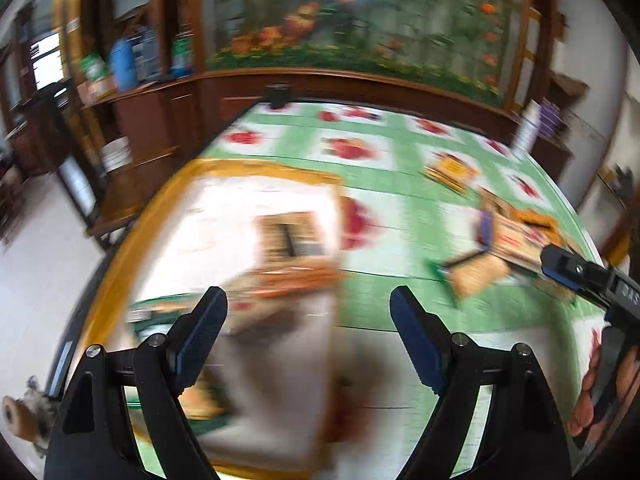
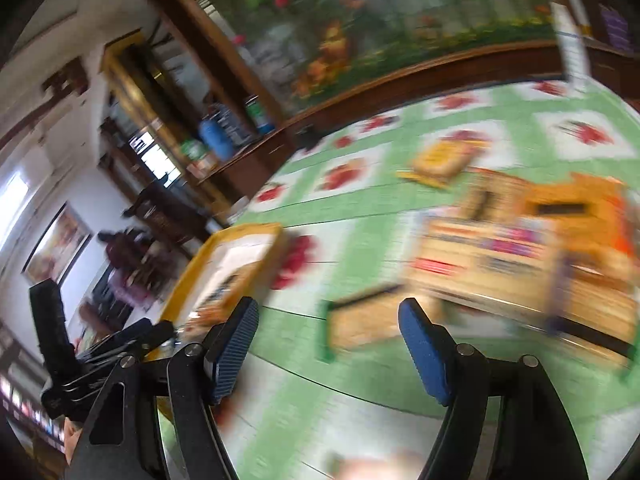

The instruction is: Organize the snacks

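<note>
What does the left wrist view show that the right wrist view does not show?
Only the left wrist view shows the whole tray with its yellow rim, several blurred snack packs lying in it, and the right gripper coming in from the side above the pile.

Only the right wrist view shows the pile of snack packs large and close, and part of the other handheld tool at the left edge.

Both show the green tablecloth with red flowers, one yellow pack lying apart, the wooden cabinet, and open fingers with nothing between them.
</note>
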The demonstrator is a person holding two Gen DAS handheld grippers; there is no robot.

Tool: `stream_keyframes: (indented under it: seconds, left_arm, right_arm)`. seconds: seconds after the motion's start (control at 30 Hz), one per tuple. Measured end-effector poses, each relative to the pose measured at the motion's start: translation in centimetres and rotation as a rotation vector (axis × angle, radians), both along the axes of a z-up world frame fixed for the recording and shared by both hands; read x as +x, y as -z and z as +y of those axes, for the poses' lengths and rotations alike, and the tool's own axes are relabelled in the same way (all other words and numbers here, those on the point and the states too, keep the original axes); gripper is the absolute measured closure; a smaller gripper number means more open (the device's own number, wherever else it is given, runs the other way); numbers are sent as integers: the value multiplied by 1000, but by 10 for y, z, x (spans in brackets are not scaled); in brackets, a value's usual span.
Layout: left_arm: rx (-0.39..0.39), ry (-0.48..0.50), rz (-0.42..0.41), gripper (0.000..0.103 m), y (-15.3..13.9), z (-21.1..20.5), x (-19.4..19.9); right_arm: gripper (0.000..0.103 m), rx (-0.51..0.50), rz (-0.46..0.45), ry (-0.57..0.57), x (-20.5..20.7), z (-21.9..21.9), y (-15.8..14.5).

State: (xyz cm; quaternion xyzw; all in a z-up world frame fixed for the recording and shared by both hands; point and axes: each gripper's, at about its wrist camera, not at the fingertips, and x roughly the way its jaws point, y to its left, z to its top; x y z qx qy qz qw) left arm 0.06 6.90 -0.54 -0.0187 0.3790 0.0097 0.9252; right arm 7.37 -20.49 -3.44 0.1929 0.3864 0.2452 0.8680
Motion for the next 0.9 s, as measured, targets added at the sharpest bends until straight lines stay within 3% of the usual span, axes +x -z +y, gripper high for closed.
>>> stream_keyframes:
  seconds: [0.23,0.37,0.47,0.7,0.9]
  left_arm:
    - [84,276,51,19,20,-90,31]
    - [139,368,77,19,28,-118,51]
    - [108,391,108,19,31,-121,64]
    - [70,376,141,19,36,-110,67]
    - [71,376,143,19,38,-108,72]
  right_arm:
    - [26,16,29,141,-17,-82,12]
    - [24,9,25,149,-12,-103,12]
    - [21,-57,-16,82,-3,-98,4]
    - [19,-299,-160,-202,25,-44,-16]
    - [17,-494,-183,-327,42,0,5]
